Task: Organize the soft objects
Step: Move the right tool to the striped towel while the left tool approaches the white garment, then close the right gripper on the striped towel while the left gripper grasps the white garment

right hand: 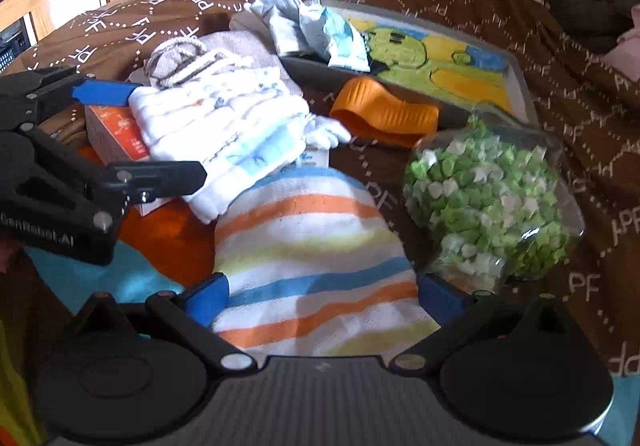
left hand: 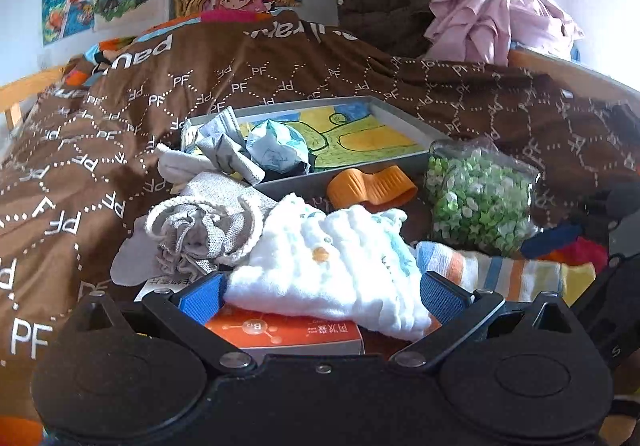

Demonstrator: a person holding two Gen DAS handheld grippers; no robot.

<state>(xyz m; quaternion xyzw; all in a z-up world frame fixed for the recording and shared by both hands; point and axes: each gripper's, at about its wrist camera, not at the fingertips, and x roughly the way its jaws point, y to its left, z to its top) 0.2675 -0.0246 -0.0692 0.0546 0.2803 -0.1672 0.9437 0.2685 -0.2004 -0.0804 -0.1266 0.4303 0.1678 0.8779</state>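
the white muslin cloth (left hand: 332,270) lies straight ahead of the left gripper (left hand: 324,296), jaws spread wide to either side of it, not yet pinching. it rests partly on the orange box (left hand: 280,330), its long axis running across the jaws. the striped towel (right hand: 316,246), just right of the white cloth, sits between the right gripper (right hand: 324,296)'s wide jaws, lengthwise away from it. i'd guess each arm takes its own cloth.

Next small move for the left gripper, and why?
Probably close the left gripper on the white cloth: its blue pads sit open on either side of the folded bundle, which rests on an orange box. The right gripper likewise straddles the striped towel, open.
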